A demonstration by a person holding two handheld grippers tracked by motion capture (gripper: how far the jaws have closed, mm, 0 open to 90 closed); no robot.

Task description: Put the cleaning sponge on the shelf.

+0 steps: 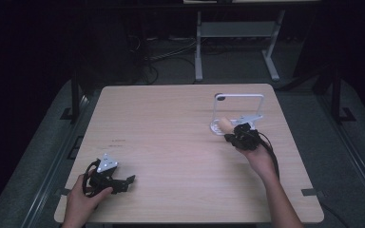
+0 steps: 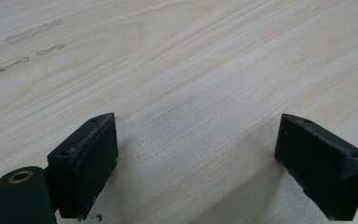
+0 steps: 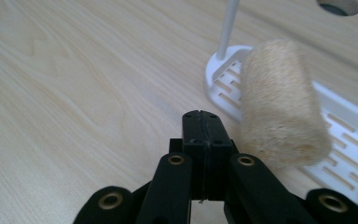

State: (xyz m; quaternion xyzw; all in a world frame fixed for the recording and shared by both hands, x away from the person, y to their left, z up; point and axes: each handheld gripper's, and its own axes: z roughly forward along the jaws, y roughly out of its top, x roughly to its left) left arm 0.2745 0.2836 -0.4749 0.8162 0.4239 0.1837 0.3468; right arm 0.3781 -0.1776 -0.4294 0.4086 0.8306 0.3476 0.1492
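**Right claw pressed shut beside a plush roller at the white rack; left claw idle and spread**

The right gripper (image 3: 200, 122) has its two black jaws pressed flat together, with nothing visible between them in its own view. Just beside its tip, to the right in that view, stands a cream-coloured fuzzy roller (image 3: 279, 102), a short plush cylinder that lies over the slotted base of a white rack (image 3: 223, 79). Whether the roller touches the jaws' flank, or is carried by some thin handle the jaws pinch, cannot be told; the seam looks bare. My guess is that the closed tip is being used to nudge or steady the roller against the rack rather than to grip it.

From above, the right gripper (image 1: 244, 135) sits at the near edge of the rack, whose thin white frame (image 1: 239, 96) rises as an upright arch behind the roller (image 1: 225, 123). That frame and its post stand close behind the roller, so any push forward would meet them.

The left gripper (image 1: 116, 183) rests low at the near left of the wooden table (image 1: 171, 123), well apart from the rack. Its jaws stand wide apart over bare wood (image 2: 191, 93), holding nothing; it seems parked. A few faint marks (image 2: 28, 35) show on the tabletop ahead of it. Beyond the table, a metal stand and cables (image 1: 171, 52) lie on the dark floor.
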